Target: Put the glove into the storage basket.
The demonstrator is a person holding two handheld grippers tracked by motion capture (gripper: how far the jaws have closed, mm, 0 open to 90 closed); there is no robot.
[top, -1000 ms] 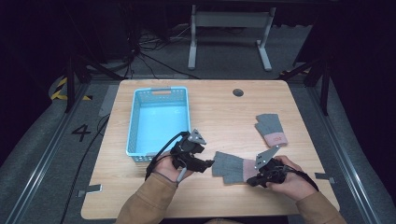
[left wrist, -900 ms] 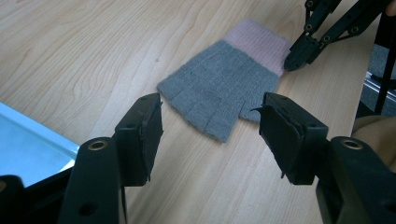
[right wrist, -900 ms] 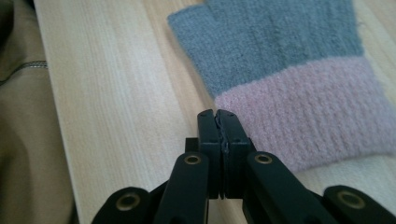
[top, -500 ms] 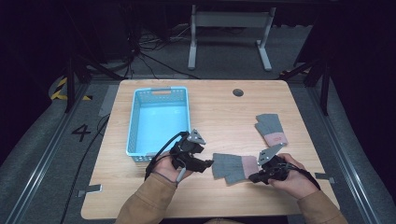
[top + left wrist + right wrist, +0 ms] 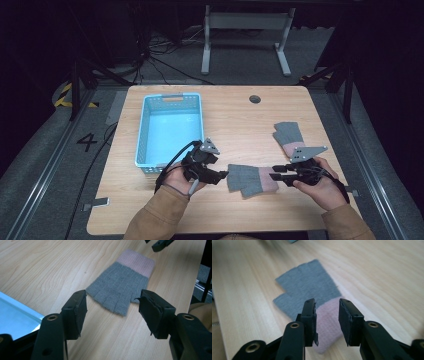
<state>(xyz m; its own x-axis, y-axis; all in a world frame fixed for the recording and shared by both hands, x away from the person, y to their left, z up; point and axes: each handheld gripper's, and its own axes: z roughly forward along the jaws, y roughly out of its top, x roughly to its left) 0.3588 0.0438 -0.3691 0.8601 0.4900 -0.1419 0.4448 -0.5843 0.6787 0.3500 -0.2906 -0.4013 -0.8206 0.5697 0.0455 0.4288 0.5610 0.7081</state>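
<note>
Your right gripper (image 5: 276, 172), jaws just parted above the grey-and-pink fingerless glove's (image 5: 248, 179) cuff, holds nothing; your left gripper (image 5: 223, 174) open, empty, beside its fingers.

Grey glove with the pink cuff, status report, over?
Right gripper jaws just opened over pink cuff. Left gripper open, short of fingers. Grey knitted glove flat on wooden table. Nothing blocking.

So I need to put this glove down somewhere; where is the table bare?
Bare wood lies between the basket and the far glove, up to the table's back edge. The front is crowded: near glove between both hands.
</note>
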